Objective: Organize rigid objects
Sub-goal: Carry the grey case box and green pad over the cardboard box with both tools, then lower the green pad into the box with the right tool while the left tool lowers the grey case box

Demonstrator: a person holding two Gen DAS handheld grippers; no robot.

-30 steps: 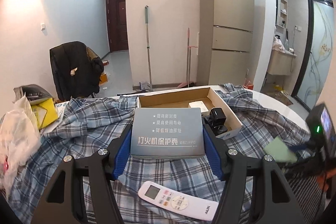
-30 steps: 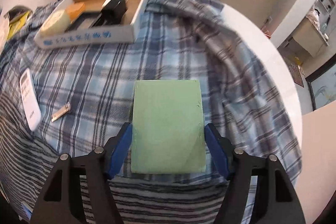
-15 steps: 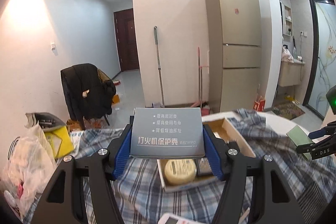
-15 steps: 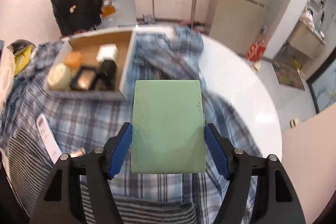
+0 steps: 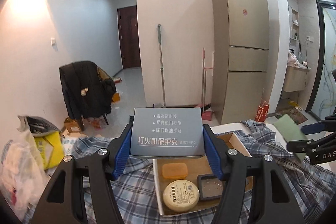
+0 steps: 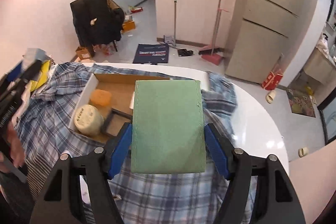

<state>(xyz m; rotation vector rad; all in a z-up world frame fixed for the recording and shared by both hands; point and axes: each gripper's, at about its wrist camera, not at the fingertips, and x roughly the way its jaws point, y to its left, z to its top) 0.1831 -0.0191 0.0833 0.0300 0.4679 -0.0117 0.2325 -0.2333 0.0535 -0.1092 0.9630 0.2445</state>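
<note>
Plaid-covered table [image 6: 252, 119]: we've got both grippers clamped, left [image 5: 167, 147] on a grey box [image 5: 167, 135], right [image 6: 168, 140] on a green box [image 6: 168, 127]; both look light, stiff, side-gripped.

Tin [image 5: 181, 195], case [image 5: 174, 170] in box [image 5: 157, 177]

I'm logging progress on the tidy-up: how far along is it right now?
Done: the cardboard box already holds an orange case, a round tin and a dark tray. In hand: the left gripper grips a grey box, the right gripper a green pad. Left: both still need placing.
</note>
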